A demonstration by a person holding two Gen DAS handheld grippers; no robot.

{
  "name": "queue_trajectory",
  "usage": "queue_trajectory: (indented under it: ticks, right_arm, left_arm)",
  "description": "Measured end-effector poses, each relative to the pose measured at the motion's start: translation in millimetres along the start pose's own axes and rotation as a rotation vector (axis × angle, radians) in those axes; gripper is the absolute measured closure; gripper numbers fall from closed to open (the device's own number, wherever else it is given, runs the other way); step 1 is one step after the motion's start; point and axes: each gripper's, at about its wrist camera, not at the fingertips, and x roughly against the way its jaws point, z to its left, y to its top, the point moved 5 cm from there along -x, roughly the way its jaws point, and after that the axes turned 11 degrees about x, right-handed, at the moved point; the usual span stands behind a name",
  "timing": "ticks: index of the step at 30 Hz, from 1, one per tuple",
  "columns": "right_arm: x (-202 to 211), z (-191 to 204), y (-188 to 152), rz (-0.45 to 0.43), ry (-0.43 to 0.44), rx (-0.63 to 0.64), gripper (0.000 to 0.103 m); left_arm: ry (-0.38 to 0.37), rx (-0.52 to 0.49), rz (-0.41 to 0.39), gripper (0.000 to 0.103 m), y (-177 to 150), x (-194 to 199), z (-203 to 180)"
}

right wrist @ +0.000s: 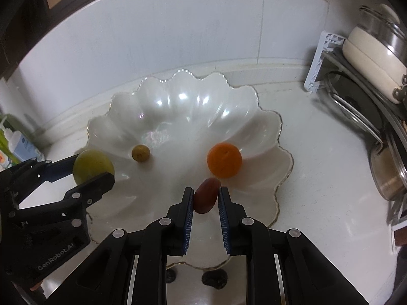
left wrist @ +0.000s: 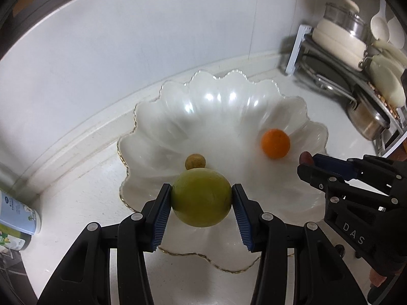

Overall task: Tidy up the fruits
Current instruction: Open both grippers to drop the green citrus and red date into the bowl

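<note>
A white scalloped bowl (left wrist: 216,117) (right wrist: 178,117) stands on the white counter. In it lie an orange (left wrist: 276,143) (right wrist: 224,160) on the right and a small brownish-yellow fruit (left wrist: 195,162) (right wrist: 140,153) on the left. My left gripper (left wrist: 201,198) (right wrist: 92,167) is shut on a yellow-green round fruit (left wrist: 201,197) (right wrist: 91,164), held over the bowl's near-left edge. My right gripper (right wrist: 206,198) (left wrist: 306,162) is shut on a small dark red oval fruit (right wrist: 206,198) (left wrist: 306,158), held over the bowl's near side, just in front of the orange.
A rack with a cream pot (left wrist: 338,40) (right wrist: 374,61), a steel pan (left wrist: 368,122) (right wrist: 389,178) and lids stands at the right. Bottles and packages (left wrist: 17,213) (right wrist: 17,147) stand at the left by the wall. Two dark small fruits (right wrist: 213,279) lie on the counter before the bowl.
</note>
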Motion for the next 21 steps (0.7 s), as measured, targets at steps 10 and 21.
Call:
queue_trajectory:
  ticks: [10, 21]
  right_arm:
    - [-19, 0, -3, 0.061, 0.007, 0.007, 0.081]
    - [8, -9, -5, -0.001, -0.040, -0.026, 0.061]
  left_arm:
    - [0.046, -0.030, 0.004, 0.048, 3, -6, -2]
    - [0.082, -0.001, -0.055, 0.038, 1, 18, 5]
